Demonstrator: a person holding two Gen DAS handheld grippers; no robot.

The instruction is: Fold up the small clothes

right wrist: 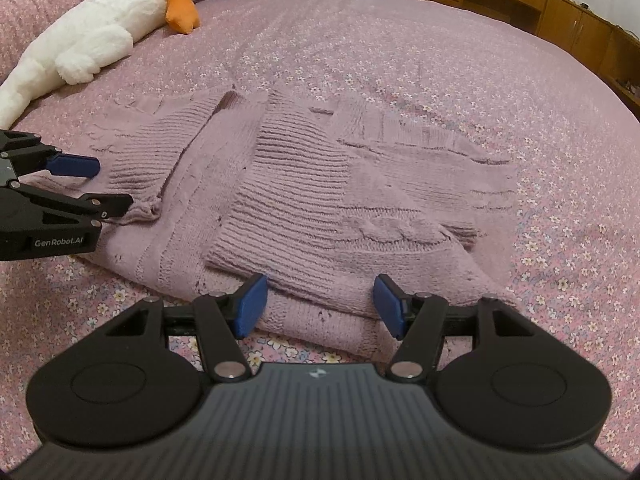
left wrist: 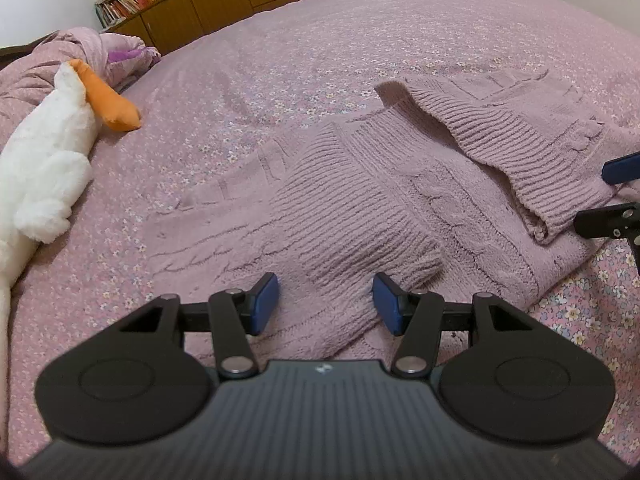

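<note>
Between your left gripper's [left wrist: 326,304] jaws, which stand apart and hold nothing, lies the ribbed cuff of one folded-in sleeve [left wrist: 344,216]. Your right gripper [right wrist: 320,306] is the same: jaws apart, empty, straddling the near hem of the sweater [right wrist: 304,208] just below the other sleeve's cuff [right wrist: 280,184].

From what shows, the fold looks about half done. Both sleeves are laid across the body of the mauve knit sweater, which lies flat on the bed [right wrist: 500,80]. In the right wrist view they run from 12 o'clock down toward the hem, one toward 10 o'clock and one straight ahead of you. What seems left is to bring the hem up toward the collar, once or twice, and to square the bundle. With jaws open on both sides near the lower edge, you appear placed to take that hem, though nothing is gripped yet.

Farther out, a white plush toy [right wrist: 76,40] with an orange beak [right wrist: 182,4] lies at 10 o'clock in the right wrist view, well apart from the sweater. A bunched quilt [left wrist: 100,48] sits beyond it, and wooden cabinets [left wrist: 208,4] line the far wall at 12 o'clock. None of these blocks the fold; the thick, soft knit may slump or spring open as you lift.
</note>
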